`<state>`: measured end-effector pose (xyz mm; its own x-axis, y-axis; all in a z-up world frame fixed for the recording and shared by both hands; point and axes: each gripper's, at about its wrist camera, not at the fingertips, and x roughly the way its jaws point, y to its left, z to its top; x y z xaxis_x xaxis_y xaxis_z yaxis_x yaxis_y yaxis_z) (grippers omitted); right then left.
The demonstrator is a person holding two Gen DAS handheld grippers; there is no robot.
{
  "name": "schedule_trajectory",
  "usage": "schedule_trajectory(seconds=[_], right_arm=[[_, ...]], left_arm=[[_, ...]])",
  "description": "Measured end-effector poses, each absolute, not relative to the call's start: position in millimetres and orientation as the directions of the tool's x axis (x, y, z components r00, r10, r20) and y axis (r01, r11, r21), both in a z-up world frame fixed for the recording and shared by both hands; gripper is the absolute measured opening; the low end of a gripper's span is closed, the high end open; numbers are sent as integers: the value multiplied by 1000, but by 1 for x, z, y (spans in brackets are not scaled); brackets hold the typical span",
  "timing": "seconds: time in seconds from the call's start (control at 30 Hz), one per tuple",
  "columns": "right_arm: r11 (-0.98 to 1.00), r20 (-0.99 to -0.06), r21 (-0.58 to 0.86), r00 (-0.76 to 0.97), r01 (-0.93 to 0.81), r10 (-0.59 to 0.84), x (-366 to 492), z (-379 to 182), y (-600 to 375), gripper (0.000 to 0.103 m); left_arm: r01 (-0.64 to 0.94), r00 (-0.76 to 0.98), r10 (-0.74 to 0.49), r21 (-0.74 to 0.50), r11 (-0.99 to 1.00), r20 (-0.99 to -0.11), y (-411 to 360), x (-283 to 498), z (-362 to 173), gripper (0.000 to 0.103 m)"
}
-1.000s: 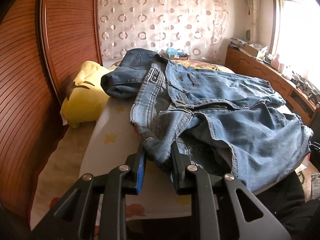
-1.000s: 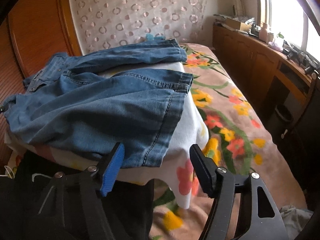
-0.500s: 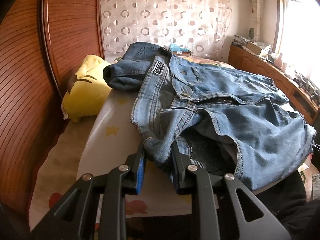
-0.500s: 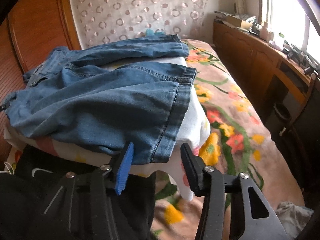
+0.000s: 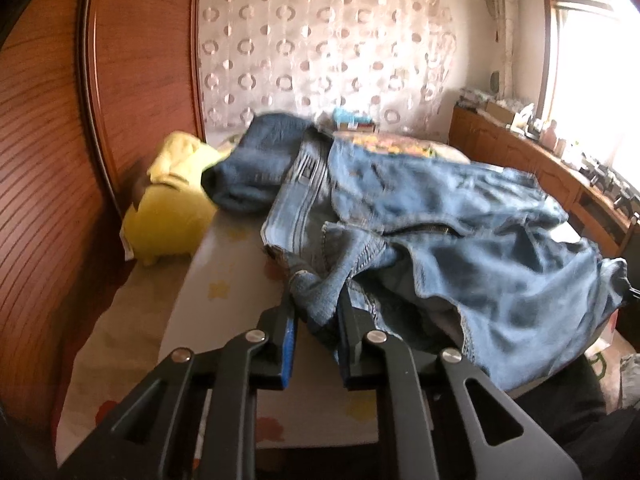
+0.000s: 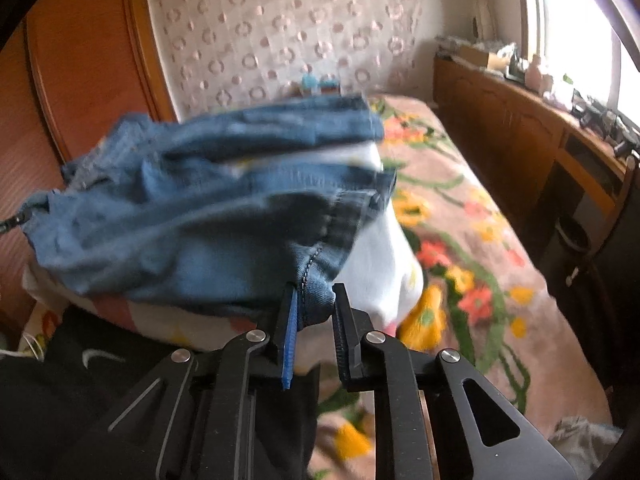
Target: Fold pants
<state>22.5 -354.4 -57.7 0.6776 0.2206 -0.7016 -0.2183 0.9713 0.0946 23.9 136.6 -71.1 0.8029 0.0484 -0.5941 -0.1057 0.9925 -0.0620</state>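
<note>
Blue denim pants [image 5: 440, 220] lie crumpled across a white padded board [image 5: 224, 280] on the bed. In the left wrist view my left gripper [image 5: 316, 308] has its jaws closing on a bunched corner of the waistband, with denim pressed between the pads. In the right wrist view the pants [image 6: 192, 224] hang off the near edge of the board, and my right gripper [image 6: 314, 300] has its jaws closing on the hem of a leg, cloth pinched between them. Both views are blurred.
A yellow plush toy [image 5: 168, 204] sits left of the board against a wooden headboard [image 5: 48, 160]. A floral bedspread [image 6: 460, 248] covers the bed to the right. A wooden cabinet [image 6: 520, 128] with clutter runs under the window. Black clothing [image 6: 80, 380] lies below the board.
My right gripper closed from wide open onto the leg hem. My left gripper tightened on the waistband corner. The denim has bunched and lifted slightly at both grips.
</note>
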Motion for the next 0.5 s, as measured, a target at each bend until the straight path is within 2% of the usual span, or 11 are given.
schedule_trajectory(seconds=[0.27,0.3,0.33,0.5], right_arm=[[973,-539,54,814,-225,218,50,16,-358,12],[974,-517,50,829,-220,214,55,24,-359,8],[975,-496,50,842,-216,212,60,33,-361,8],[976,-434,25,877,-215,204,91,58,-363,7]], left_arm=[[-79,868,39,-59,995,-495,128,36,-21,10],[-79,875,40,-61,995,-482,129,39,-15,10],[-78,880,39,-62,995,-473,130,43,-10,10],[-83,894,40,-78,993,-446,136,64,7,10]])
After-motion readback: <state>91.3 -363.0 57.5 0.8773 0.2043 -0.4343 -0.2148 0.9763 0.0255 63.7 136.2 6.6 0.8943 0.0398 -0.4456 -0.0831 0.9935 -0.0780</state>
